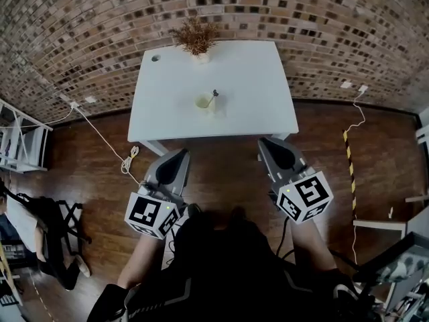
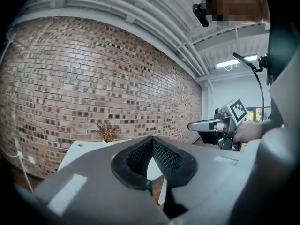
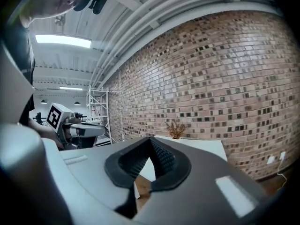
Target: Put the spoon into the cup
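A pale yellow cup [image 1: 203, 102] stands near the middle of the white table [image 1: 255, 92]. A dark-handled spoon [image 1: 213, 97] leans in it, handle up to the right. Both grippers hang over the wooden floor, short of the table's near edge and well away from the cup. My left gripper [image 1: 175, 155] [image 2: 151, 139] is shut with nothing between its pads. My right gripper [image 1: 268, 143] [image 3: 150, 139] is also shut and empty. Each gripper view shows the other gripper beside it, the right gripper [image 2: 206, 124] and the left gripper [image 3: 89, 130]. Neither gripper view shows the cup.
A dried plant in a small pot [image 1: 196, 39] [image 2: 108, 132] [image 3: 176, 128] stands at the table's far edge against the brick wall. A white cable [image 1: 110, 146] runs over the floor at the left. A metal shelf [image 1: 17, 143] is at the far left, and a yellow-black strip [image 1: 348, 154] at the right.
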### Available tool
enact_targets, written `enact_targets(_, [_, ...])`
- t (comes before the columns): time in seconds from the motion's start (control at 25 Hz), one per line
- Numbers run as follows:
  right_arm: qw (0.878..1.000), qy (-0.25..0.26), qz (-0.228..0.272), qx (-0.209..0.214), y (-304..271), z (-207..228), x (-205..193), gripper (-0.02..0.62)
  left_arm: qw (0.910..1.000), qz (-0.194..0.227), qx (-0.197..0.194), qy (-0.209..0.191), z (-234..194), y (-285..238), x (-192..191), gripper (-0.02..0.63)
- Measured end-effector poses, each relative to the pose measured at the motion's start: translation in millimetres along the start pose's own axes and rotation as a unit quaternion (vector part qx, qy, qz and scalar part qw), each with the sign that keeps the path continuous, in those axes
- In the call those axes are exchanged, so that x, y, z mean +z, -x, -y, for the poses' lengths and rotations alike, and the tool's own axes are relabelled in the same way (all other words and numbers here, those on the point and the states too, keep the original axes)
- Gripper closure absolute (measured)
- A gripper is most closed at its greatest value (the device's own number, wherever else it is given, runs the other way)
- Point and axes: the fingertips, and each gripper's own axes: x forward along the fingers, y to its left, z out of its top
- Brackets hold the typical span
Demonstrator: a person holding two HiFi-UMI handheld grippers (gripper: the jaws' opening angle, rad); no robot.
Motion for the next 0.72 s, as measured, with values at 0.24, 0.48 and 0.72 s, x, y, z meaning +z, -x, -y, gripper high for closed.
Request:
enact_targets(0.24, [1.0,-0.003,0.023,-0.016,4.7,-6.2,7.1,0.589,0.9999,0.006,-0.01,-0.008,4.8,12.4,2.7,0.606])
enact_targets(0.48, [0.999,0.001,0.025,-0.032,-1.6,-18.9,14.8,0.589,0.9998,0.017,-0.005,-0.005,-15.5,24.4,10.1,0.606])
enact_targets(0.72, [0.999,0.011,0.022,-0.04,-7.5,-32.3,17.1,0.589,0.9996,0.027,-0.001,-0.006,-32.8,34.7,12.6,0.606])
